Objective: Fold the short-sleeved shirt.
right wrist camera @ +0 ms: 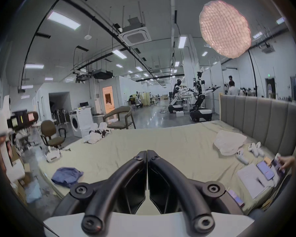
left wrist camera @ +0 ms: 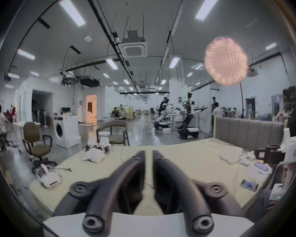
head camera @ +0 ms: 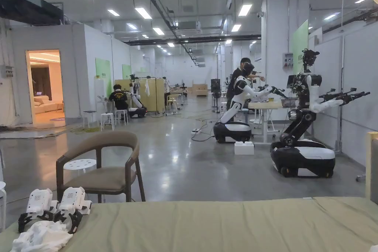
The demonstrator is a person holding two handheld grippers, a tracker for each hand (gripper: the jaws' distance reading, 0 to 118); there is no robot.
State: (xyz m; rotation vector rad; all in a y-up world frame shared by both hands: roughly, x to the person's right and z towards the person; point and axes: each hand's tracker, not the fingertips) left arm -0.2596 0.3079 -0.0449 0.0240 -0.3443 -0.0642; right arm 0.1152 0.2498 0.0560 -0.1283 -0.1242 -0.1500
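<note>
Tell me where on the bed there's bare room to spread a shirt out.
The bed sheet is bare in the middle, between the white clothes pile and the blue garment. It is crowded along the headboard: white cloth, controllers, phones.

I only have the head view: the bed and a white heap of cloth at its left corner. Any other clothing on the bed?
Observer: Yes. The right gripper view shows a crumpled blue garment near the left edge of the bed.
Operator: Is my right claw holding anything?
Observer: No. The right claw is shut, with nothing between its jaws.
Operator: And the left?
Observer: The left claw is slightly open and empty, above the sheet.
</note>
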